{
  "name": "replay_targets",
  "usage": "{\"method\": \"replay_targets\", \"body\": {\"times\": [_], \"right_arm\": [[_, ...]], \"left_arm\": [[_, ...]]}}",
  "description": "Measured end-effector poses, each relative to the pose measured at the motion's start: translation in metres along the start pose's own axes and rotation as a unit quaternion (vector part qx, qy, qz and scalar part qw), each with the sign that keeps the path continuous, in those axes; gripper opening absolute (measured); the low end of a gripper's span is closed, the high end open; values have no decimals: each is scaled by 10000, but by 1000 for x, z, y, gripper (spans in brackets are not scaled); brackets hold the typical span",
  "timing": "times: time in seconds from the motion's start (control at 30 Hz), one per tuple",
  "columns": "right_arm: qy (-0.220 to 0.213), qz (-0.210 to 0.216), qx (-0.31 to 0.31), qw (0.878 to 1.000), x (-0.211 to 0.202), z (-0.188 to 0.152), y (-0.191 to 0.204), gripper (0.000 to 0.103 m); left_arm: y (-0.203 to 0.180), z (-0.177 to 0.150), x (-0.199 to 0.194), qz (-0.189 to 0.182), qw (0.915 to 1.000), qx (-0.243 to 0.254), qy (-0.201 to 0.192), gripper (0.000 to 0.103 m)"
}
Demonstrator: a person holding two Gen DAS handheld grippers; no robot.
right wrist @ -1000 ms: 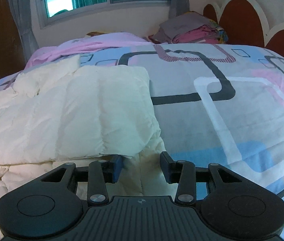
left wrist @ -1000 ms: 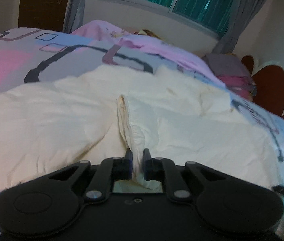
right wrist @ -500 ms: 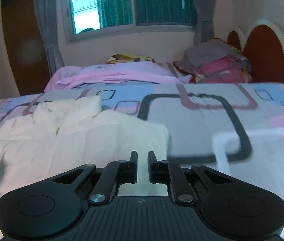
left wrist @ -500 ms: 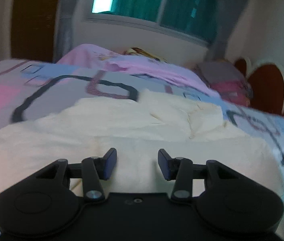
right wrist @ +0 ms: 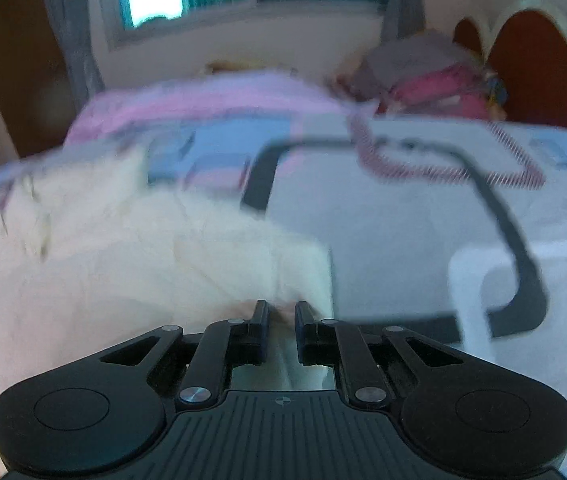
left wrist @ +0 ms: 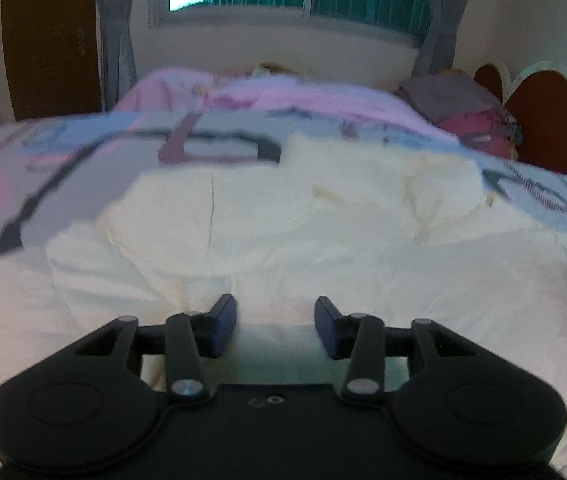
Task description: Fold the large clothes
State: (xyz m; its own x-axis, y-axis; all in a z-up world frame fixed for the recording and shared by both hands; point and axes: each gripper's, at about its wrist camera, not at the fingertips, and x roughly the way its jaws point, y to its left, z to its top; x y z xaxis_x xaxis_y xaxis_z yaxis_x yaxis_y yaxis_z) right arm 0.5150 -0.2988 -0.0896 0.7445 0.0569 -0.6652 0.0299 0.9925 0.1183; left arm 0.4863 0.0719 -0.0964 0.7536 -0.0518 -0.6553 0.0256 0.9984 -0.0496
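Observation:
A large cream padded garment (left wrist: pixel 323 232) lies spread on the patterned bed cover (left wrist: pixel 23 160), partly folded over itself. My left gripper (left wrist: pixel 275 322) is open and empty just above the garment's near part. In the right wrist view the garment (right wrist: pixel 143 264) fills the left half. My right gripper (right wrist: pixel 281 320) is shut on the garment's near right corner, with cream cloth pinched between its fingers. The right view is blurred by motion.
A pink blanket (left wrist: pixel 283 96) lies at the bed's far end under the window. A stack of folded clothes (left wrist: pixel 463 108) sits by the red headboard (left wrist: pixel 543 120). A dark door (left wrist: pixel 51 36) stands at the left. Bare bed cover (right wrist: pixel 423 240) lies to the garment's right.
My left gripper let go of the garment fold and opened. My right gripper shut on the garment's right corner and is moving with it.

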Motion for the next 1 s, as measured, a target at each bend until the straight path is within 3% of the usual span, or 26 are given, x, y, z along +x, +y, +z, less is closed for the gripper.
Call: {"method": "replay_targets", "body": {"times": [0.1, 0.2, 0.27, 0.37, 0.47, 0.57, 0.67, 0.73, 0.9, 0.93, 0.97, 1.0], "right_arm": [[92, -86, -13, 9999, 15, 15, 2, 12], [597, -170, 226, 9978, 49, 16, -5, 11], [570, -162, 277, 9979, 50, 12, -8, 11], [458, -260, 275, 9982, 22, 11, -7, 12], [197, -37, 445, 9988, -22, -4, -5, 12], [145, 195, 417, 9988, -53, -26, 7, 12], [304, 102, 198, 9993, -58, -49, 19, 12], [482, -50, 131, 9987, -48, -60, 23, 12], [370, -166, 33, 9992, -54, -63, 31, 12], [327, -206, 51, 9992, -60, -63, 31, 12], [256, -251, 85, 9993, -65, -64, 31, 13], [166, -309, 109, 9993, -72, -68, 29, 45]], "left_arm": [[-12, 8, 1, -83, 9997, 211, -106, 54], [-18, 9, 21, -74, 9995, 222, 209, 55], [-15, 3, 31, -90, 9993, 185, 314, 57], [-17, 5, 17, 3, 9994, 260, 247, 55], [-20, 0, -17, -162, 9995, 247, -137, 61], [-31, -13, -40, -294, 9988, 287, -277, 62], [-40, -27, -42, -245, 9990, 333, -192, 62], [-40, -34, -23, -103, 9990, 400, 160, 60], [-40, -42, -10, 70, 9987, 483, 136, 64], [-40, -40, -14, 112, 9989, 431, 126, 66], [-38, -41, -23, 146, 9993, 337, 25, 77], [-35, -43, -30, 173, 9994, 271, -82, 85]]}}
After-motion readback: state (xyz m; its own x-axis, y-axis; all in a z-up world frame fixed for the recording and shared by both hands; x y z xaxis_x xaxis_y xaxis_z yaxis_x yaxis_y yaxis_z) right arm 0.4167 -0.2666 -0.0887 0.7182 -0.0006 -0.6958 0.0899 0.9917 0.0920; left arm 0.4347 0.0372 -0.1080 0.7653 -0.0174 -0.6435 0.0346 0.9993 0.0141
